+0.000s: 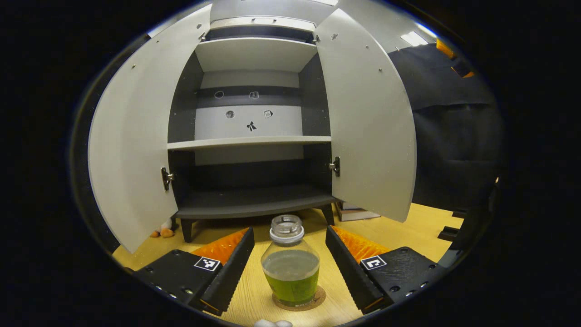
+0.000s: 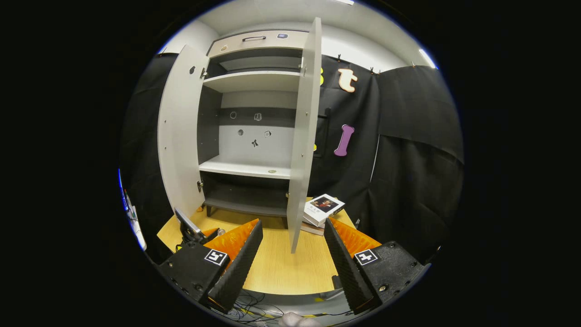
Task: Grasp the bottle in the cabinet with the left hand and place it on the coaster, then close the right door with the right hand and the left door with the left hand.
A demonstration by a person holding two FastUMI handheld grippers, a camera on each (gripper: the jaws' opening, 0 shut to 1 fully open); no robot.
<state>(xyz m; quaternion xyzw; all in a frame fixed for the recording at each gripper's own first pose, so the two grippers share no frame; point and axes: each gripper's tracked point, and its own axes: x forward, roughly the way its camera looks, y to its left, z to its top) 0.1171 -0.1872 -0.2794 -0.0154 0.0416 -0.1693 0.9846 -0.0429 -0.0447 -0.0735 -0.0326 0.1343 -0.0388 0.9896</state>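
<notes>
On coaster (image 1: 299, 303): bottle (image 1: 290, 268), green liq.

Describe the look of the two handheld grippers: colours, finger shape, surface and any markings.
The left gripper and the right gripper look alike. Each has two long black wedge-shaped fingers with finely ribbed inner pads and bright orange textured outer faces. The fingers sit on black blocky bases with small screws, each base carrying a white square tag with a black coded pattern.
</notes>
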